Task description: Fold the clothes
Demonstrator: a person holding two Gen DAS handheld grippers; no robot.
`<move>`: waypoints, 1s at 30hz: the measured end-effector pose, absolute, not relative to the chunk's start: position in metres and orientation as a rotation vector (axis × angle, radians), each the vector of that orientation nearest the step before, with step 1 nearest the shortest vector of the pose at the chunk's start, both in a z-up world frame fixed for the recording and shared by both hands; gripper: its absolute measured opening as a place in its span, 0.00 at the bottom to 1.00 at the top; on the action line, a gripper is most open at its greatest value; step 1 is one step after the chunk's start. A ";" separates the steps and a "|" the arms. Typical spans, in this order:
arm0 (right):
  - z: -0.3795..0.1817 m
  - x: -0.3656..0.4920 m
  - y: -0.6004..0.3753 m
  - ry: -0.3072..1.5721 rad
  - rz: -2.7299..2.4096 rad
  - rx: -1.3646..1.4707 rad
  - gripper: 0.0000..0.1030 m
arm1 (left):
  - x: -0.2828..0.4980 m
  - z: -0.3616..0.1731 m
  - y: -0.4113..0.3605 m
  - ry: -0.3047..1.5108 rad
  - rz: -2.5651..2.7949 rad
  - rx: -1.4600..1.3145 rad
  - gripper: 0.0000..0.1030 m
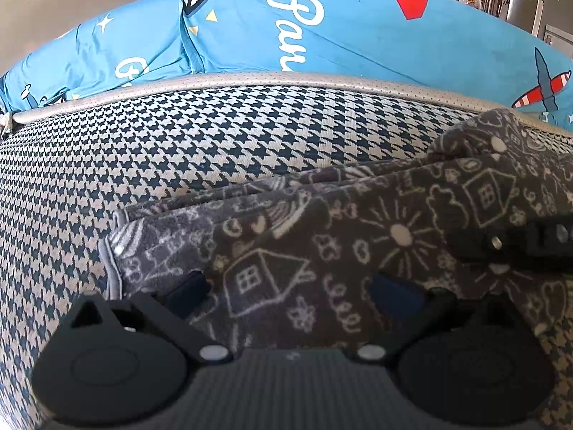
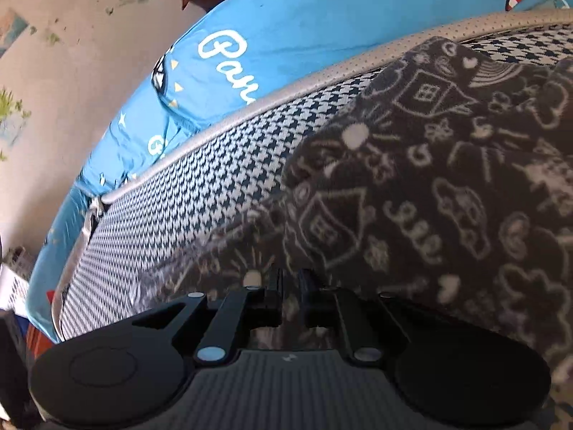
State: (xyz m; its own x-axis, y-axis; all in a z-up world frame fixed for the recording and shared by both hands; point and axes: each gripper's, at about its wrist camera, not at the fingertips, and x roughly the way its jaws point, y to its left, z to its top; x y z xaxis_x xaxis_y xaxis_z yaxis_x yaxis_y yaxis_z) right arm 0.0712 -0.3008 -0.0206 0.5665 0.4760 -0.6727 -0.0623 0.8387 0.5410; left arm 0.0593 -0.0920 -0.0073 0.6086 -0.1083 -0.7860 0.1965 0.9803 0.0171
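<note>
Left gripper (image 1: pixel 290 294): jaws spread wide, fingers pressed down on/into the grey doodle-print fleece garment (image 1: pixel 358 236), nothing pinched btwn them. Right gripper (image 2: pixel 290 297): fingers drawn nearly together w/ fleece bunched in the narrow gap, so prob. clamped on a fold of the garment (image 2: pixel 429 179); view is motion-blurred, so contact not 100% clear. Its black fingertip also shows at the right edge of the left wrist view, resting on the cloth.

Garment lies on a houndstooth cushion (image 1: pixel 179 150) w/ grey piping, layers already doubled over along the far edge; hemmed corner (image 1: pixel 111 251) sits just left of the left gripper. Blue printed bedsheet (image 1: pixel 358 36) behind.

Handling, as judged: fleece is soft, light, floppy, fairly thick; it won't slip much but sags and drags on the woven cushion. Best grip pts: hemmed edge or corner, taking all layers at once, one gripper per corner so the fold stays square.
</note>
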 end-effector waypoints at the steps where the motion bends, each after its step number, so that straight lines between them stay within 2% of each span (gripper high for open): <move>1: -0.020 0.068 -0.302 0.926 0.334 0.488 0.11 | 0.060 -0.009 -0.093 0.901 -0.176 0.109 1.00; 24: -0.029 0.053 -0.293 0.922 0.320 0.403 0.08 | 0.046 -0.019 -0.099 0.846 -0.191 0.155 1.00; 26: -0.027 0.052 -0.293 0.919 0.313 0.411 0.09 | 0.043 -0.016 -0.097 0.842 -0.197 0.155 1.00; 30: -0.019 0.046 -0.294 0.913 0.318 0.442 0.18 | 0.037 -0.010 -0.094 0.838 -0.209 0.150 1.00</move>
State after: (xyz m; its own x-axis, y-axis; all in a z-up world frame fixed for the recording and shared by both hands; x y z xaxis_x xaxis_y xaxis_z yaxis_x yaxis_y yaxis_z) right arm 0.0463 -0.2936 -0.0186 0.5747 0.4451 -0.6867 -0.0776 0.8650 0.4957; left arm 0.0373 -0.0943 -0.0103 0.6508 -0.1241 -0.7491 0.2418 0.9691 0.0496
